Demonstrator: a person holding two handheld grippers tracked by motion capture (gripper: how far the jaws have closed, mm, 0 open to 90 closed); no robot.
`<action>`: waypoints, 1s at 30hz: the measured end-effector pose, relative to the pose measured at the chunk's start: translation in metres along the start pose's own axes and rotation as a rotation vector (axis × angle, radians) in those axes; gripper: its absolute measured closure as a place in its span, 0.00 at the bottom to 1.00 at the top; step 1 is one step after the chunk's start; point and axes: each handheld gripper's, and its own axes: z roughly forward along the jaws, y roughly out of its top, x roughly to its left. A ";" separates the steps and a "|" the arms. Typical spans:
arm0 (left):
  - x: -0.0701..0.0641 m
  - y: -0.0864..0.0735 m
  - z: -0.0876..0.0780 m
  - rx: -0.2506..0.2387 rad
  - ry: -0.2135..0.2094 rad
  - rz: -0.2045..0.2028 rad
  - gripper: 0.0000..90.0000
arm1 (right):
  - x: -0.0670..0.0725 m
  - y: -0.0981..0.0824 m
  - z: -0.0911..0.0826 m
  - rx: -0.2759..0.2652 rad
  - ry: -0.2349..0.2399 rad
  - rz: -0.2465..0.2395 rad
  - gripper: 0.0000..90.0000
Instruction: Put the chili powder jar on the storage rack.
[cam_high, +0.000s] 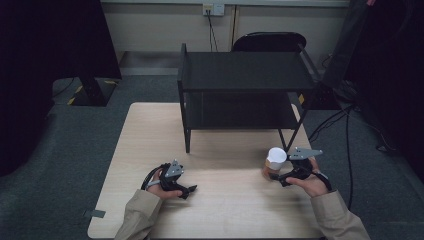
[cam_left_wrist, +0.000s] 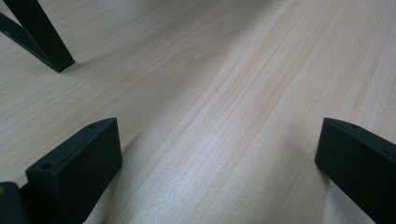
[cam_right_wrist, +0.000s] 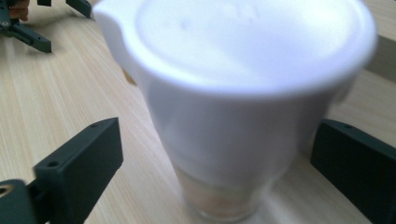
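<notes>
Sitting at a pale wooden bench (cam_high: 220, 200), a person is holding a gripper in each hand. The right gripper (cam_high: 278, 176) is reaching for a cup (cam_high: 275, 161) with a white lid, which is standing upright on the bench near its right side, just in front of the leg of a black two-tier shelf rack (cam_high: 245, 90). In the right gripper view the cup (cam_right_wrist: 243, 107) is sitting between the two black jaws, which are standing wide with a gap showing on each side, so the pads are not pressing on it yet. The lower part of the cup looks clear, with something pale orange inside, though the picture is blurred. The left gripper (cam_high: 189, 190) is resting low on the bench near its left side, well apart from the cup, its jaws spread wide with only bare wood between them. By my reading the work is only starting: the cup is lined up but not yet grasped or lifted, and the rack's shelves are standing bare.
</notes>
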 end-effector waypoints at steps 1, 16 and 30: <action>0.000 0.000 0.000 0.000 0.000 0.000 0.00 | 0.001 0.002 0.002 -0.004 -0.004 -0.002 0.04; 0.000 -0.001 0.000 -0.002 0.000 -0.001 0.00 | -0.003 0.005 0.011 -0.011 -0.008 -0.021 0.24; 0.000 -0.001 0.000 -0.004 0.000 -0.001 0.00 | 0.000 0.009 0.012 -0.012 -0.014 -0.063 0.34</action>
